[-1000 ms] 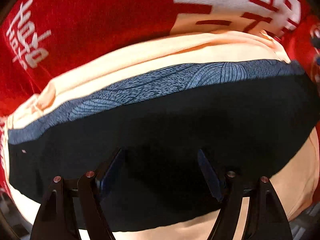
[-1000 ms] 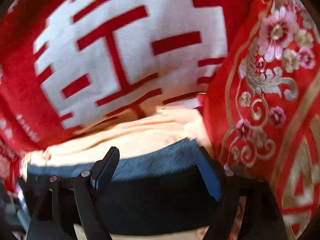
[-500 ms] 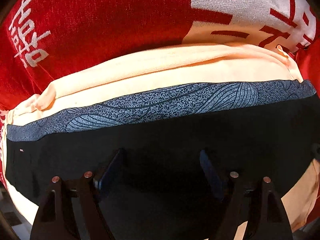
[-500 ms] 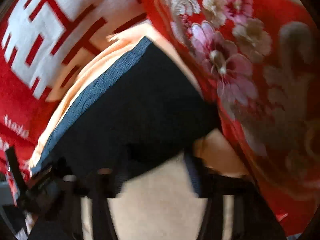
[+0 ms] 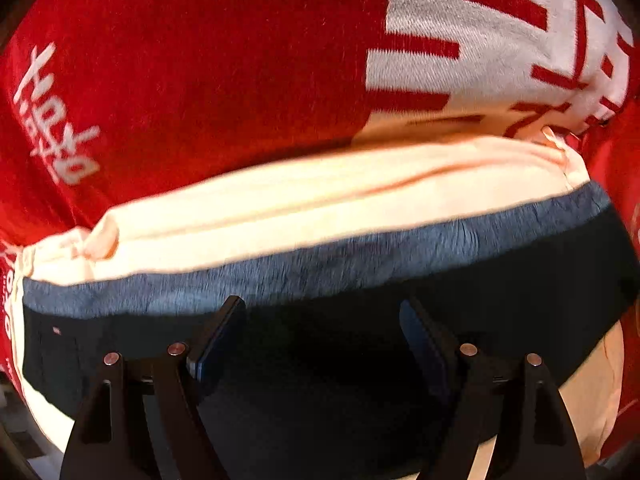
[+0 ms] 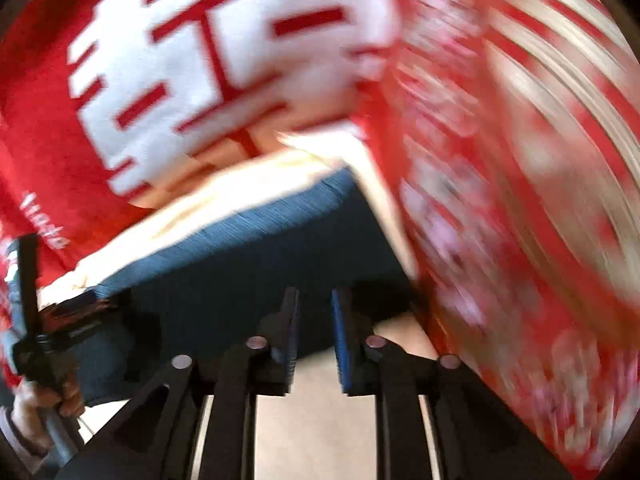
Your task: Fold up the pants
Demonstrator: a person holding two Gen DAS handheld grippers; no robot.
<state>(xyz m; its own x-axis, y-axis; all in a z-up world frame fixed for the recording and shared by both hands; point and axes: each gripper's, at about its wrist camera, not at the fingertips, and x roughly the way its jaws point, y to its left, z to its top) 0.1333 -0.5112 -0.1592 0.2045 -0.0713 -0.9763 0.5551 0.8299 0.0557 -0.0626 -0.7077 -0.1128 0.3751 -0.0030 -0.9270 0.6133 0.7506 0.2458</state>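
The pants [image 5: 360,360] are black with a blue-grey patterned band [image 5: 320,264] and lie folded on a pale peach cloth [image 5: 300,208]. My left gripper [image 5: 322,320] is open and hovers low over the black fabric, holding nothing. In the right wrist view the pants [image 6: 248,264] fill the lower middle. My right gripper [image 6: 314,312] has its jaws nearly together at the pants' near edge; whether fabric sits between them is not clear. The left gripper [image 6: 44,320] and the hand holding it show at the far left.
A red blanket with white characters [image 5: 200,80] lies behind the pants. A red floral embroidered cloth [image 6: 500,200], blurred by motion, lies to the right. The peach cloth [image 6: 320,420] extends toward me under the right gripper.
My right gripper's jaws have closed from wide open to nearly together, and it has swung back so the view rotates. My left gripper has drifted slightly, staying open over the pants.
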